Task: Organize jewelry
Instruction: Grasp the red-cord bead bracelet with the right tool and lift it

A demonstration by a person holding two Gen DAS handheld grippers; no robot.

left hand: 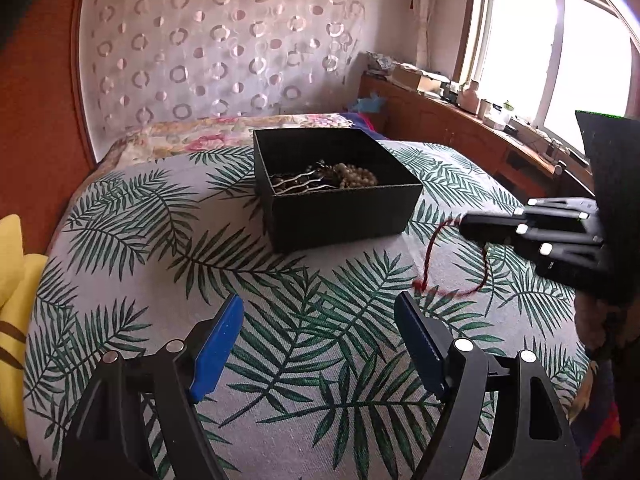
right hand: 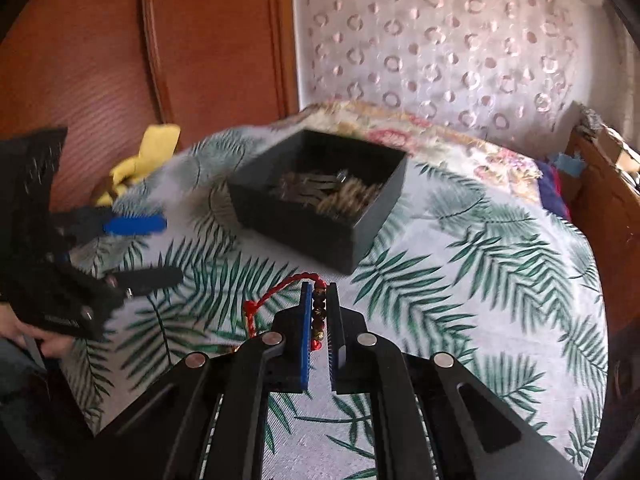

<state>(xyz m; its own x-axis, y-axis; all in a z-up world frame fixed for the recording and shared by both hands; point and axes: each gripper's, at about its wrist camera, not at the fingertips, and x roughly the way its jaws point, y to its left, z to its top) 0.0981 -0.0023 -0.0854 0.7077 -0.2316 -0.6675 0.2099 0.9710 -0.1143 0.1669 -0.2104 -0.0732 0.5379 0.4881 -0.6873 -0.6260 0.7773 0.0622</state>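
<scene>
Blue ribbed pads line the right claw (right hand: 319, 312), and they're pinched narrow on a red cord bracelet (right hand: 280, 294) with dark and amber beads caught between them. The twisted cord loops out to the left of the pads and hangs with a small knot at its low end, above the bedspread (right hand: 480, 264). From the left wrist view the same cord dangles in a long red loop (left hand: 432, 264) beneath the right claw's black fingers, its bottom brushing or just clearing the fabric; which one, the frame doesn't settle.

The left claw (left hand: 319, 316) is spread wide, holding nothing, with its blue pads hovering over open cloth, well short of the box.

Out beyond both sits a black square box (left hand: 336, 184), lidless and matte, resting on the bed. Inside it lie wavy silver hairpins (left hand: 292, 184) and a heap of pale round beads (left hand: 358, 176).

That bedspread is grey-white woven cloth printed with green palm fronds; a floral quilt (left hand: 224, 130) lies behind it. A yellow plush toy (left hand: 16, 280) sits at the bed's left edge. Sheer curtain (left hand: 224, 40) with shiny ring patterns covers the back wall, reddish wood panelling (right hand: 120, 60) flanks it, and a cluttered wooden ledge (left hand: 460, 112) runs beneath a bright window (left hand: 560, 52).
</scene>
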